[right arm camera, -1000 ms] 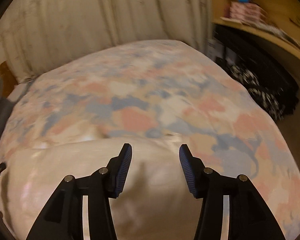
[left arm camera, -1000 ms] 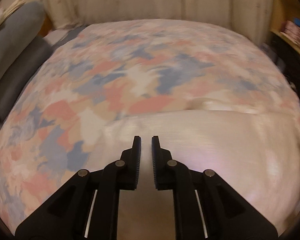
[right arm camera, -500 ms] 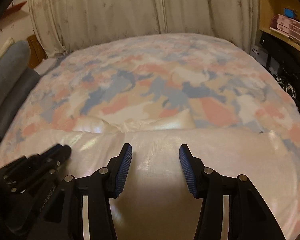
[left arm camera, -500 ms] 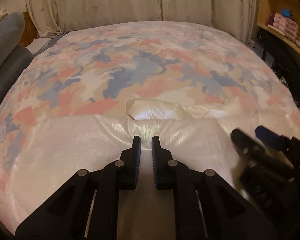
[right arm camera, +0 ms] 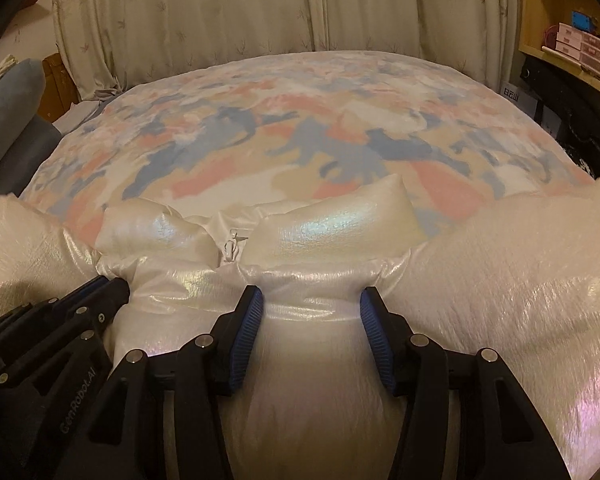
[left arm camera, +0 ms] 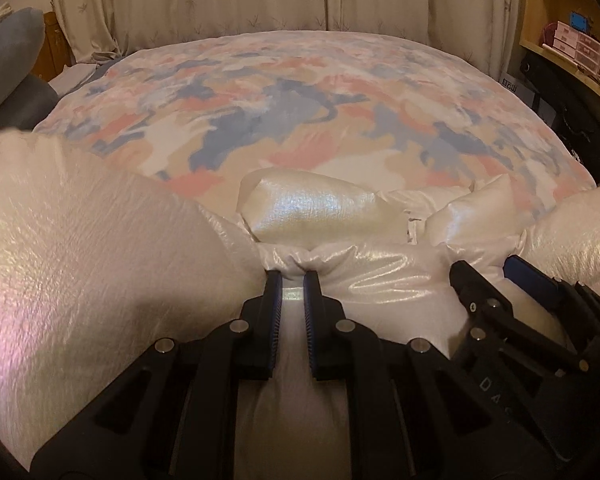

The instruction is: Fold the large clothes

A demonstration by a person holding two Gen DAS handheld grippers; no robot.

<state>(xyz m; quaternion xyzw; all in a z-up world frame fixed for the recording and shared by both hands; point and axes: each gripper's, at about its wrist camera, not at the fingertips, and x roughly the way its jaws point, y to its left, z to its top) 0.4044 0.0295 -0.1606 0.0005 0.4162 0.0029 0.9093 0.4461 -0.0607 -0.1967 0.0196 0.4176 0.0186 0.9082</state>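
Spread across the near edge of the patterned bedspread (left arm camera: 308,128): a pearly white puffer jacket (left arm camera: 100,264), collar toward the bedspread's middle, likely light, puffy, springy and slick, best pinched at the collar seam, not the padding. Just nearer than the collar (right arm camera: 328,228): right gripper (right arm camera: 311,304), fingers wide around a fat bunch. Beside it: left gripper (left arm camera: 287,278), fingers narrow, pinching gathered fabric.
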